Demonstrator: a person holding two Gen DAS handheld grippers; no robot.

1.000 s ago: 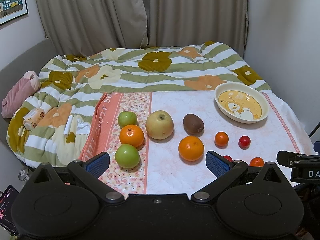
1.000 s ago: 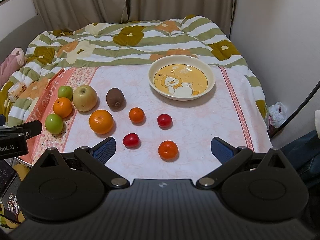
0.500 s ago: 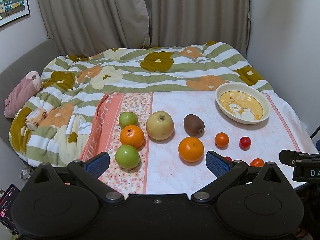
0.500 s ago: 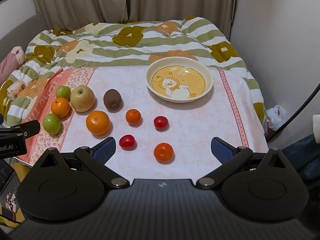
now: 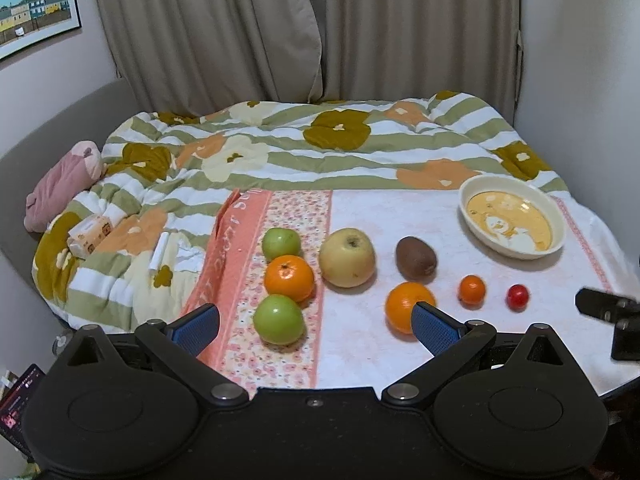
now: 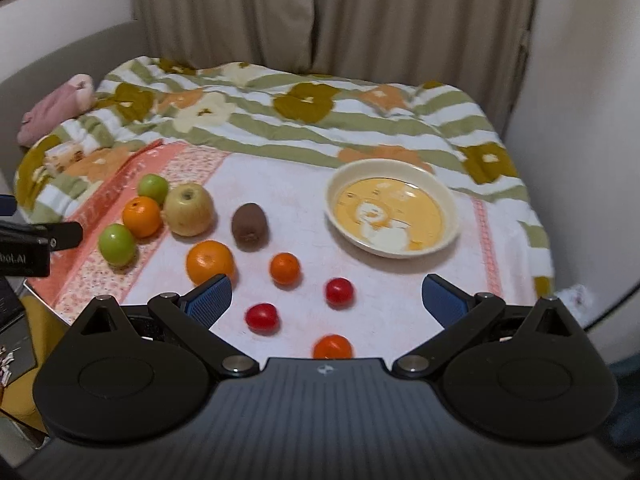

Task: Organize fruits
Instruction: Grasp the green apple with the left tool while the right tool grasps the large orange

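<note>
Fruit lies spread over a pink-white cloth (image 5: 400, 212) on the bed. On the left sit two green apples (image 5: 279, 318), an orange (image 5: 289, 277) and a yellow apple (image 5: 347, 257); a kiwi (image 5: 415, 259), a bigger orange (image 5: 402, 307), a small orange (image 5: 472, 289) and a red tomato (image 5: 517, 297) follow to the right. A cream bowl (image 6: 450, 216) with a yellow bear print stands empty at the back right. Two tomatoes (image 6: 339, 291) and a small orange (image 6: 332, 347) lie nearest my right gripper (image 6: 326, 296). My left gripper (image 5: 316, 324) and the right one both hover open above the near edge.
A striped flowered quilt (image 5: 320, 148) covers the bed behind the cloth. A pink soft toy (image 5: 60, 184) and a tissue pack (image 5: 90, 234) lie at the left. Curtains and walls close in the back and right. A dark screen (image 5: 20, 392) sits low at the left.
Both grippers have moved forward toward the fruit, the right one also swinging its view leftward. No fruit has moved and both stay open.
</note>
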